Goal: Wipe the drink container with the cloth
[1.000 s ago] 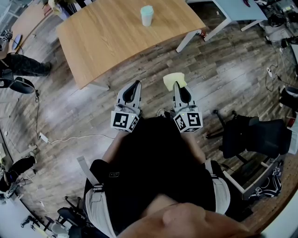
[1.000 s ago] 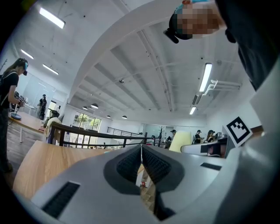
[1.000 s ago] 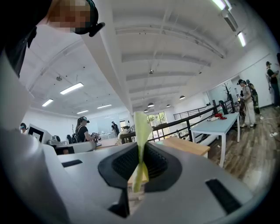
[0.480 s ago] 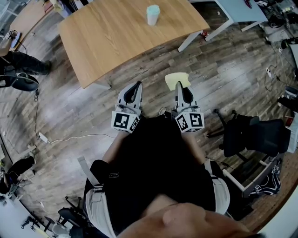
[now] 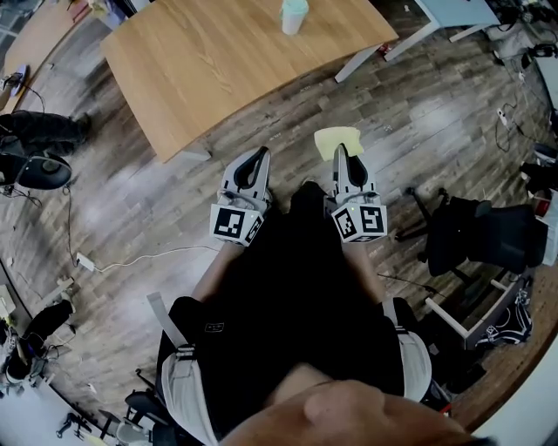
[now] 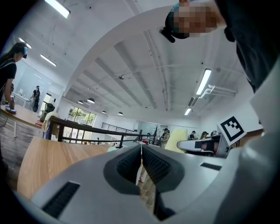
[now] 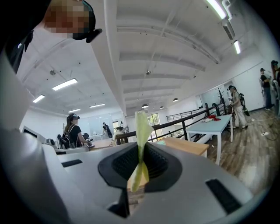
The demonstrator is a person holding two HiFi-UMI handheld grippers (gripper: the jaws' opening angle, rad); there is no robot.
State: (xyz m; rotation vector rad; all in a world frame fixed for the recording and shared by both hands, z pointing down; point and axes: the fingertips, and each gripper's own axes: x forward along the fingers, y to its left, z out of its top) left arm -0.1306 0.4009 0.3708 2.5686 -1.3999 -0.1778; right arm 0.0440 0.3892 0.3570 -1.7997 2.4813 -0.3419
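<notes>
**Left tongs** (image 6: pixel 141 151): clenched, with the ribbed pads meeting along a thin line and nothing between them. In the head view they sit at the left, over the plank floor (image 5: pixel 131 200). Their marker cube (image 5: pixel 234 225) is close against the person's dark top.

**Right tongs** (image 7: pixel 140 162): clenched on the cloth (image 7: pixel 142 129). Their marker cube (image 5: pixel 359 222) is level with the left one, and the two tongs lie side by side, apart.

**Cloth**: pale yellow and thin.
- In the right gripper view it is seen edge-on. It rises upright out of the pads as a narrow strip, and a short tail hangs below the grip.
- In the head view it spreads as a small flat patch just beyond the tips of the tongs, above the floor. It touches neither the desk nor the container.

**Drink container** (image 5: pixel 294 15): a small upright cup with a mint-green top and a paler body.
- It stands alone on the desk (image 5: pixel 200 70), near the desk's far side and towards its right end.
- It is well apart from both tongs, with bare desk top and a strip of floor between.
- Whether it holds anything cannot be told.

**Desk**: light wooden top on white legs, set at an angle to the person. Its near edge lies ahead of both tongs.

**Surroundings**:
- A white cable (image 5: pixel 131 259) trails across the floor at the left.
- A black office chair (image 5: pixel 488 239) stands at the right.
</notes>
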